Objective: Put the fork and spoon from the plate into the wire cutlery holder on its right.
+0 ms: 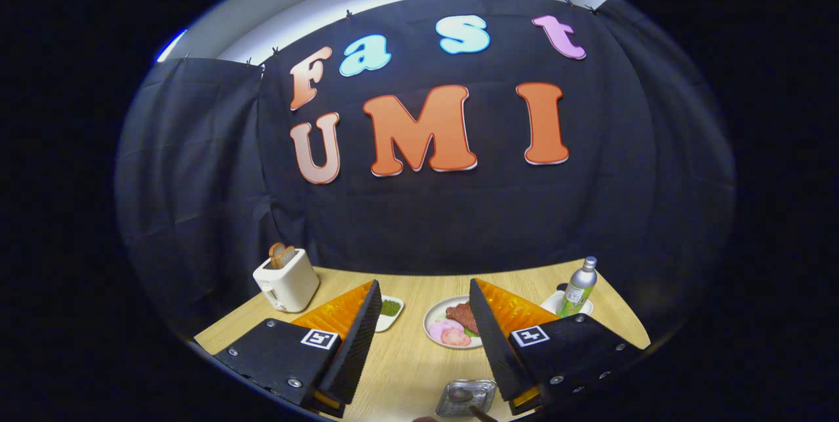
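Gripper [419, 324]: fingers wide apart, holding nothing | spoon [468, 402]: bowl lying on wire cutlery holder [467, 398], handle angled back toward the right finger's base.

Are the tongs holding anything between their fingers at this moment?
No: the tongs are open, and between the fingers lies only bare table, with the plate of food beyond them.
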### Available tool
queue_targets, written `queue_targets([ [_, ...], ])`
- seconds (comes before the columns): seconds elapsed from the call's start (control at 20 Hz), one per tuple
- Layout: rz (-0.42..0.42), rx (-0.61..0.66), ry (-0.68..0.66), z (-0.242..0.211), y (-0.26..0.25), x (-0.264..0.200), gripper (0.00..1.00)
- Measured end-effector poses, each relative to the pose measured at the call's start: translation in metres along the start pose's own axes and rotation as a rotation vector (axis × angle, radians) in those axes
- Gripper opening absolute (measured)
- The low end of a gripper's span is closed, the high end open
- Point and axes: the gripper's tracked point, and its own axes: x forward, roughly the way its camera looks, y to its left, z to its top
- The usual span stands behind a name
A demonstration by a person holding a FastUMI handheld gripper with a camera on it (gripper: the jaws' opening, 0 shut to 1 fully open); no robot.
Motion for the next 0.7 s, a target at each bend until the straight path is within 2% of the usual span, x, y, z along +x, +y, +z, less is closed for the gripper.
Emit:
queue_targets([
  [0.15, 0.008, -0.010, -0.102, 0.019, 0.041, 0.012, 0.84],
  [0.3, 0.003, -0.046, -0.135, 0.024, 0.083, 0.026, 0.92],
  [0.45, 0.016, -0.058, -0.121, 0.016, 0.126, 0.045, 0.95],
  [0.7, 0.058, -0.059, 0.001, -0.025, 0.194, 0.077, 0.97],
])
